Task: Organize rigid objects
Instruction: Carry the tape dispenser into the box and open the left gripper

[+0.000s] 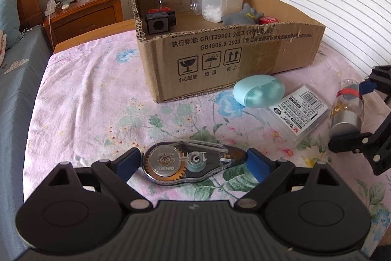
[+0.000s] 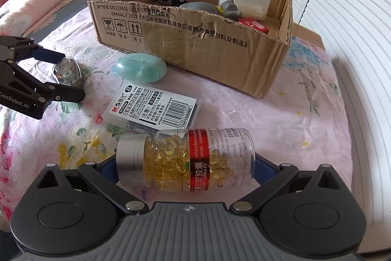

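A clear correction tape dispenser [image 1: 193, 162] lies on the floral sheet between the fingers of my left gripper [image 1: 193, 160], whose blue pads touch both its ends. It also shows in the right wrist view [image 2: 67, 71]. A clear capsule bottle [image 2: 185, 160] with a silver cap and red label lies sideways between the fingers of my right gripper [image 2: 185, 169], which close on its ends; it shows in the left wrist view too [image 1: 348, 105]. Both objects rest on or just above the bed. The open cardboard box [image 1: 244, 58] stands behind.
A teal oval case [image 1: 259, 91] and a flat clear labelled box [image 1: 299, 114] lie between the grippers, in front of the box. Inside the box are clear jars [image 1: 220, 3], a black cube [image 1: 158, 21], a grey toy [image 1: 244, 15] and a red item. A nightstand stands far left.
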`<state>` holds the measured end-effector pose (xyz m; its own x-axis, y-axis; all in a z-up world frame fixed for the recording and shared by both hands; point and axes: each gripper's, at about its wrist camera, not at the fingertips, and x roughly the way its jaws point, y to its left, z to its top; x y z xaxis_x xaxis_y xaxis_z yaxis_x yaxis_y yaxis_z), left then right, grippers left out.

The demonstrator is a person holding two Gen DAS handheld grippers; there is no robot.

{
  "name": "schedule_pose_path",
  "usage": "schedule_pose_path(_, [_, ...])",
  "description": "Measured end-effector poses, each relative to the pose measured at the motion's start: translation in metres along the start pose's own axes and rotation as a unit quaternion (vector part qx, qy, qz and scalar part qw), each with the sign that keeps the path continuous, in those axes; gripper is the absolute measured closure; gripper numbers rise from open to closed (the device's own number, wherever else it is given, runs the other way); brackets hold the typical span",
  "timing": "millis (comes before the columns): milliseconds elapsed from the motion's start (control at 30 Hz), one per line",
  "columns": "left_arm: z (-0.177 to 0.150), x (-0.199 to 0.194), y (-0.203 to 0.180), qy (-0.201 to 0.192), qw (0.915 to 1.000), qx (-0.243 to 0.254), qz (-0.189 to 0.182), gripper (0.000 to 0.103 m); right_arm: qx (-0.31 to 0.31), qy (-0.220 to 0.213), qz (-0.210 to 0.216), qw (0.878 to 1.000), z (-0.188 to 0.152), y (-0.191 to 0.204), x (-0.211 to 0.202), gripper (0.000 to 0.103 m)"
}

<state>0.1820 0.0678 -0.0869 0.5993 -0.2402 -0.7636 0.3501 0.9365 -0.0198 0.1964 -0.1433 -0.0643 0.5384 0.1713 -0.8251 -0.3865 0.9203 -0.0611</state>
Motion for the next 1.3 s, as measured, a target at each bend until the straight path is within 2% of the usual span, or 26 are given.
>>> schedule_pose_path(233, [0.004, 0.002, -0.001, 0.011, 0.9999, -0.007, 0.003, 0.011, 0.012, 0.003, 0.001, 1.0, 0.006, 0.0, -0.005, 0.0])
schedule_pose_path(333, [0.005, 0.002, -0.002, 0.012, 0.9997, -0.018, 0.008, 0.013, 0.009, 0.01, -0.002, 1.0, 0.008, 0.001, -0.005, 0.006])
schedule_pose_path(400, [0.006, 0.002, -0.002, 0.013, 0.9997, -0.02, 0.01, 0.013, 0.008, 0.014, -0.009, 1.0, 0.008, 0.002, -0.005, 0.006])
schedule_pose_path(567, [0.007, -0.001, 0.001, 0.019, 0.9994, -0.03, -0.006, 0.014, 0.0, 0.02, -0.005, 1.0, 0.007, 0.003, -0.008, 0.006])
schedule_pose_path(867, [0.018, -0.024, -0.002, 0.023, 0.9995, 0.003, -0.019, 0.014, -0.01, 0.016, 0.006, 1.0, 0.013, 0.0, -0.029, 0.006])
schedule_pose_path(1033, [0.035, -0.048, -0.004, 0.008, 0.9989, 0.036, -0.027, 0.014, -0.021, 0.007, 0.016, 1.0, 0.02, -0.001, -0.046, 0.006])
schedule_pose_path(1300, [0.09, -0.058, -0.007, -0.055, 0.9963, 0.062, -0.024, 0.014, -0.03, -0.034, 0.019, 0.999, 0.04, -0.01, -0.075, 0.006])
